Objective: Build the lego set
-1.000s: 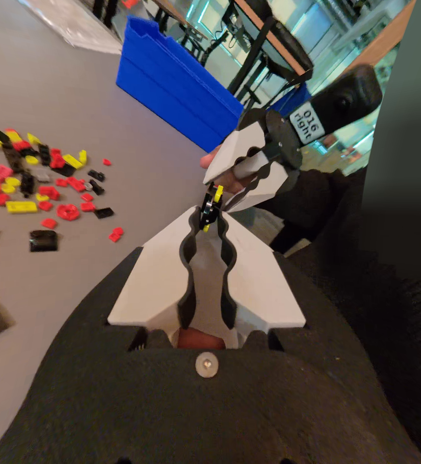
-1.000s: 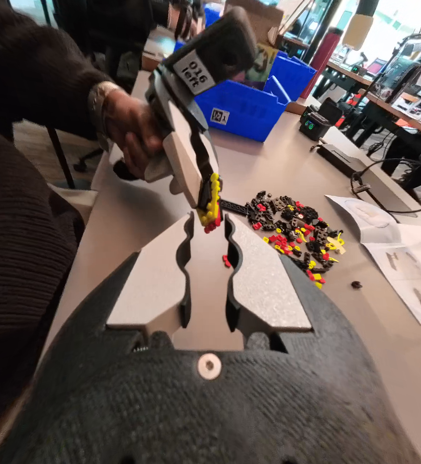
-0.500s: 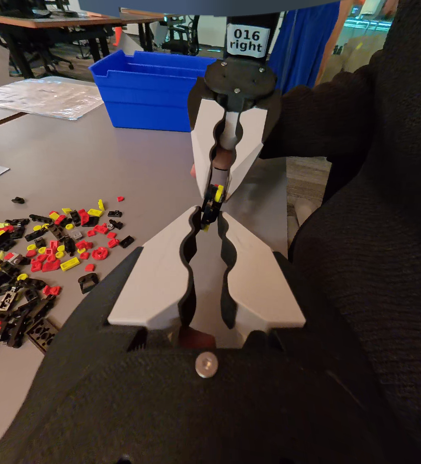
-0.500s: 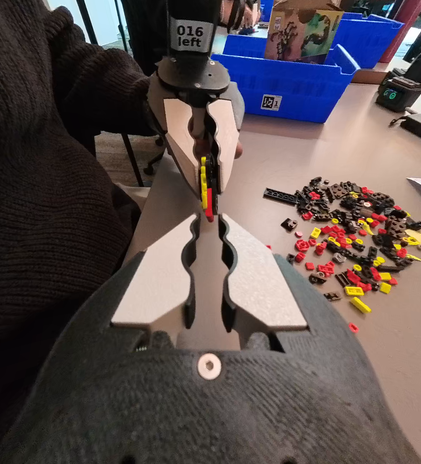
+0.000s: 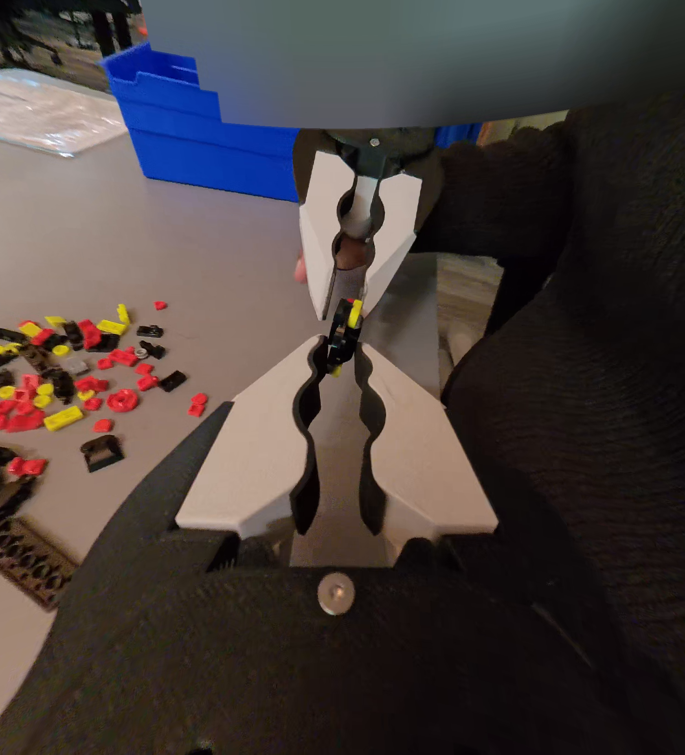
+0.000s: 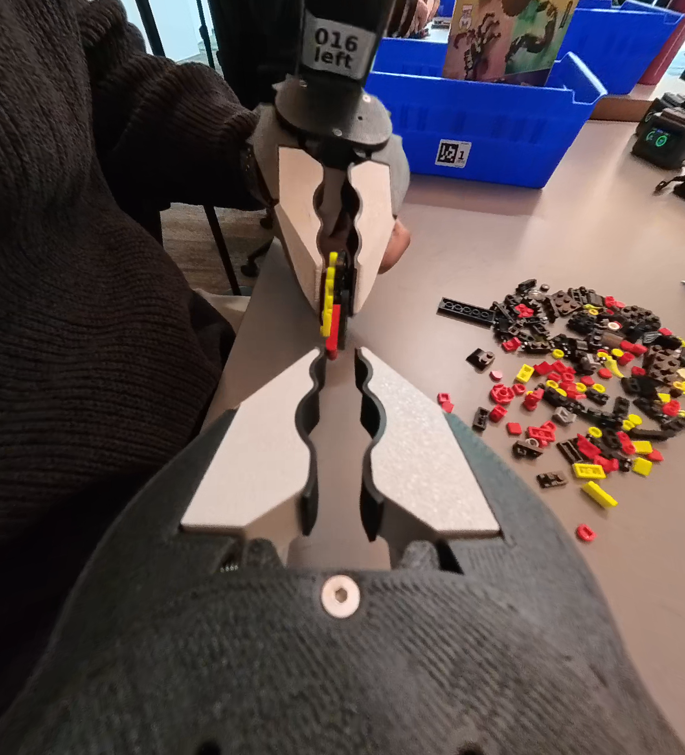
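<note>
Facing each other tip to tip above the table edge [image 6: 475,228], both grippers meet at a small black, yellow and red lego assembly [image 6: 334,302]. Left gripper [image 6: 334,322] is clamped on it. Right gripper [image 6: 338,353] stands slightly parted, its tips at the assembly's red end; grip cannot be told. Loose bricks [image 6: 585,392] lie scattered nearby, blue bin [image 6: 496,118] beyond.

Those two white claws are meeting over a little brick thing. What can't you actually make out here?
- Left wrist view: top masked by a blur patch.
- Small assembly: its shape, hidden between the left gripper fingers.
- Whether the right gripper touches it: too close to tell.
- Loose pieces: cut off at the left edge.
</note>
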A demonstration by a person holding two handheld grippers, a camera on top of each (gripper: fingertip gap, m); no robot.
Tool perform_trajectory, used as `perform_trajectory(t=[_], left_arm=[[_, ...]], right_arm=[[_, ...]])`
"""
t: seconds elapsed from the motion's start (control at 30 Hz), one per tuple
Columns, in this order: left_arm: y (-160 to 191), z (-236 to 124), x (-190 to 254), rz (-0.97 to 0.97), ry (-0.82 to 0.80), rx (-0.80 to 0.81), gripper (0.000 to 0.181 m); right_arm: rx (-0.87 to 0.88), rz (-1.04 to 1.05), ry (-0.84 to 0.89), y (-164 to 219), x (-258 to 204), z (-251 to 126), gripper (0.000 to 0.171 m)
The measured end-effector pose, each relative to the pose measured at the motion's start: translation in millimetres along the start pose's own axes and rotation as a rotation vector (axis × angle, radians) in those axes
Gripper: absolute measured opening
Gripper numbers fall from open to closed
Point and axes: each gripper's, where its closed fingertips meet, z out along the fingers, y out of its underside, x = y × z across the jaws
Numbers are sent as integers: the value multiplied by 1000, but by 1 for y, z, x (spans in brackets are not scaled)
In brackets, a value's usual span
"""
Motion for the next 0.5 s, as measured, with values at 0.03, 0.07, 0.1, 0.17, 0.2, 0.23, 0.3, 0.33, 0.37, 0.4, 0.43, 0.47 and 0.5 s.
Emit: perform_trajectory(t=[0.03,0.07,0.1,0.17,0.2,0.23,0.3,0.33,0.37,0.4,0.43,0.47,0.5], left_arm=[[-1,0,0,-26,11,2,11],[0,1,-1,-54,13,-1,11],[1,1,-1,-83,23,-10,11],[4,1,-1,-142,41,-24,10],[5,2,0,-163,57,-34,11],[7,2,1,-179,70,-43,11],[10,3,3,-188,88,-64,11],[13,3,5,-184,95,-77,10],[15,4,5,-176,95,-93,10],[18,5,5,-166,90,-110,10],[21,5,6,-154,90,-126,10],[24,5,7,-142,93,-141,10],[27,5,7,-131,92,-155,10]], right_arm=[[3,3,-5,0,-1,0,11],[1,8,-8,0,-1,1,9],[-5,10,-8,1,-1,1,9],[-19,11,-11,4,-2,3,7],[-26,7,-17,5,-3,3,7],[-33,3,-22,6,-5,4,8],[-54,-15,-33,9,-8,6,8],[-69,-25,-40,11,-10,7,8],[-89,-40,-41,14,-11,8,8],[-112,-56,-36,17,-11,9,8],[-134,-69,-36,20,-13,11,8],[-154,-76,-40,23,-14,12,8],[-174,-79,-40,26,-15,14,8]])
